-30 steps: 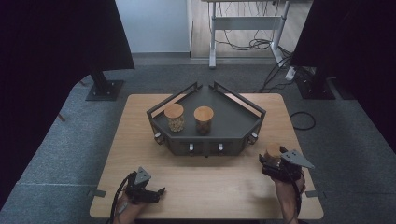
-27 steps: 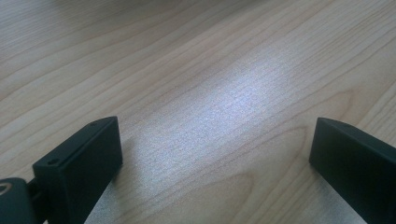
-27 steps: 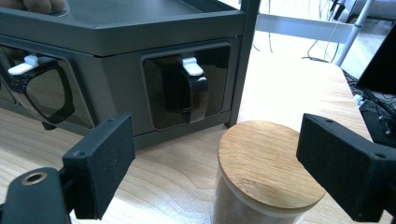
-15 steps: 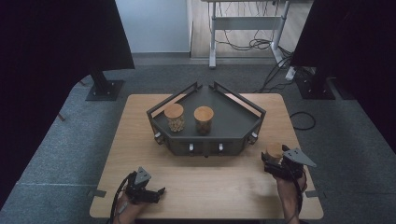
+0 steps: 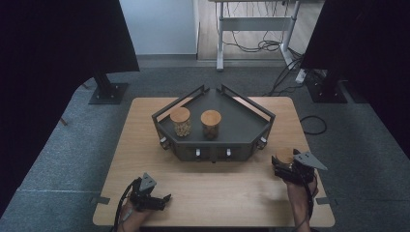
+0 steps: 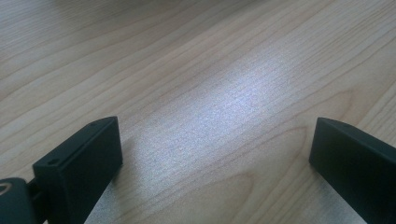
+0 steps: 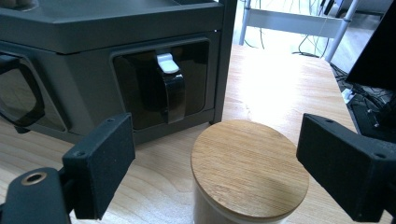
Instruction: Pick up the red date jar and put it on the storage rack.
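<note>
At four o'clock on the table [image 5: 232, 193], just off the grey tray's [image 5: 241, 126] corner, the right gripper [image 7: 215, 168] is straddling a wood-lidded jar [image 7: 250, 170] with jaws wide and not touching, while at seven o'clock the left gripper [image 6: 212, 154] is gaping over bare wood.

Left gripper [image 6: 212, 158] above the wooden table [image 6: 196, 56], jaws apart.

Two black jaws rise from the bottom edge, one at the left and one at the right, with nothing between them. The near left jaw shows a small hole in its top face. Pale wood grain runs slantwise across the tabletop, and a bright patch of reflected light lies between the jaws and beyond.
</note>
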`<state>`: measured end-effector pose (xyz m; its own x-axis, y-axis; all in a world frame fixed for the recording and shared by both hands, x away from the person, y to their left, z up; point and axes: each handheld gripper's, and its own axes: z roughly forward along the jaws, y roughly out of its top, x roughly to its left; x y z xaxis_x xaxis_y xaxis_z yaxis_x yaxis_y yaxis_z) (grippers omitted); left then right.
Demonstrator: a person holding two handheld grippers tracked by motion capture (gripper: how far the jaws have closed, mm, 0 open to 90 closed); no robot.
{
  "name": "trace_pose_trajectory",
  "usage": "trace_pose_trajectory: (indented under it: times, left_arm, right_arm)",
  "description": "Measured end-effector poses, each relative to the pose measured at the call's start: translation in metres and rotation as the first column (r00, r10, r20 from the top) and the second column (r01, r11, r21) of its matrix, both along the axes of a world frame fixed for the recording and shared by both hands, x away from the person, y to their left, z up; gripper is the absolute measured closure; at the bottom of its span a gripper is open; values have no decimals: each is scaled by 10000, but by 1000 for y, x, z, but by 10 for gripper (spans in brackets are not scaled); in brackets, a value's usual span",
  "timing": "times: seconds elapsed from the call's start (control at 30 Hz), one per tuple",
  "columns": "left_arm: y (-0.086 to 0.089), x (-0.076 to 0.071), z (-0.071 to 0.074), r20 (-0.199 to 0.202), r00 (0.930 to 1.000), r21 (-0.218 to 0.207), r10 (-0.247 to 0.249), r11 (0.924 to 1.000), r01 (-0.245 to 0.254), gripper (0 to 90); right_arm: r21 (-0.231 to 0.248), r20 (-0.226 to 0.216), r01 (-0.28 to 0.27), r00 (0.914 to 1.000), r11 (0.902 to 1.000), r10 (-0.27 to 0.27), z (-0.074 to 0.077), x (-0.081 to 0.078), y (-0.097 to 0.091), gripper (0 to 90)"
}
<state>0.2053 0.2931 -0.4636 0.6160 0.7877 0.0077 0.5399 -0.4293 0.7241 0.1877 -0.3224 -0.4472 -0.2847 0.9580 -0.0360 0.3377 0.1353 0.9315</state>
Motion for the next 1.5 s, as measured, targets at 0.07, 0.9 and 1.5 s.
trace_pose_trajectory:
  times: [0.07, 0.9, 1.5]
  left_arm:
    - [0, 0, 0, 0, 10000, -1, -1, 10000, 1, 23]
    - [0, 0, 0, 1, 10000, -1, 1, 10000, -1, 23]
    - [0, 0, 0, 1, 10000, 1, -1, 10000, 1, 23]
  right_arm:
    - [-19, -34, 46, 10000, 10000, -46, 0, 1, 0, 112]
    - [-136, -400, 414, 9983, 9991, -419, -7, 13, -1, 99]
    - [-170, -672, 522, 9963, 9985, -533, -13, 17, 0, 105]
